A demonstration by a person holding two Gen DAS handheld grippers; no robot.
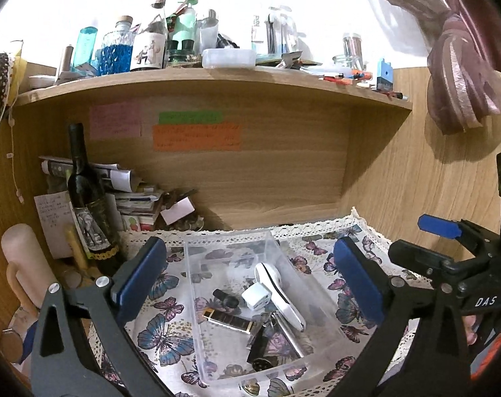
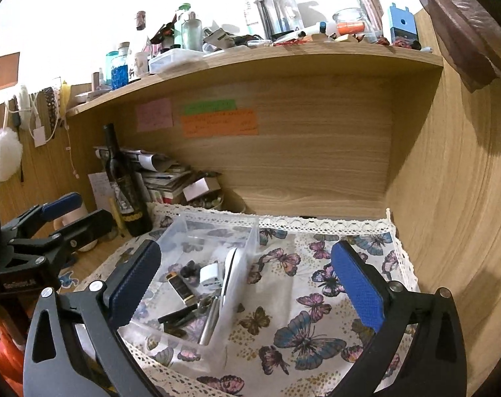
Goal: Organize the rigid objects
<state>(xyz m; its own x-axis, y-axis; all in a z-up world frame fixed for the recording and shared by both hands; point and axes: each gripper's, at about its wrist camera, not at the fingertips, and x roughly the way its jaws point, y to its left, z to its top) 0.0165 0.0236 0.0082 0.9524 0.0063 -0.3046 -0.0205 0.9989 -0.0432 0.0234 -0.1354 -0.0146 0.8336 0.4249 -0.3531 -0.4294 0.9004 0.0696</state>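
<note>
A clear plastic bin (image 1: 237, 301) is seen on the butterfly-print cloth (image 2: 316, 297), toward the cloth's left edge, its long axis running from the near edge toward the back lace edge. All small items are observed inside it: a white handheld device (image 1: 278, 292) lying along the bin's right wall, a white cube charger (image 1: 256, 295), a black-and-gold lighter (image 1: 230, 320), and a metal pen-like rod (image 1: 291, 334).

The left gripper (image 1: 250, 284) is recorded as spread wide and empty, its fingers straddling the bin, which lies straight ahead of it. The right gripper (image 2: 247, 284) is likewise spread and empty; the bin lies ahead and to its left, bare cloth ahead on its right.

Judgement: the left gripper is the nearer and better aligned. No loose item is noted on the cloth.
</note>
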